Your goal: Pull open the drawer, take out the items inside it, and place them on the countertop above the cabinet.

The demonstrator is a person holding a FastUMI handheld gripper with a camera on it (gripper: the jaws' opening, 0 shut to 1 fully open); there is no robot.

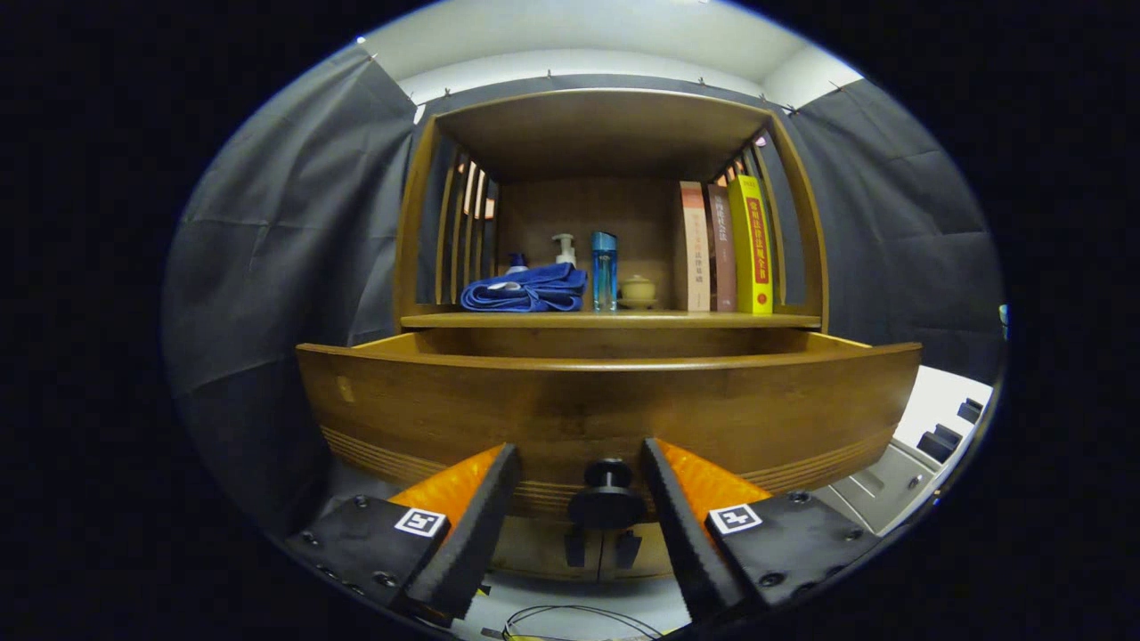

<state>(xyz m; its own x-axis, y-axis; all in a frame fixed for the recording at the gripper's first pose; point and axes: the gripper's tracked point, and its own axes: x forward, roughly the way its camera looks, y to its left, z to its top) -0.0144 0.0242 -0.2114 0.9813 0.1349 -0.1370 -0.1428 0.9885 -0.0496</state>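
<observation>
Gripper (581,463) released, fingers flanking knob (607,499), drawer (606,405) pulled out below shelf (610,319)

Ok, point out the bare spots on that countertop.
Bare wood along the countertop front edge. Little room behind: blue cloth, bottles, cup, books. The gripper is open around the drawer knob.

Gripper (581,454), wedge fingers, square tags (screwed mounts)
</observation>
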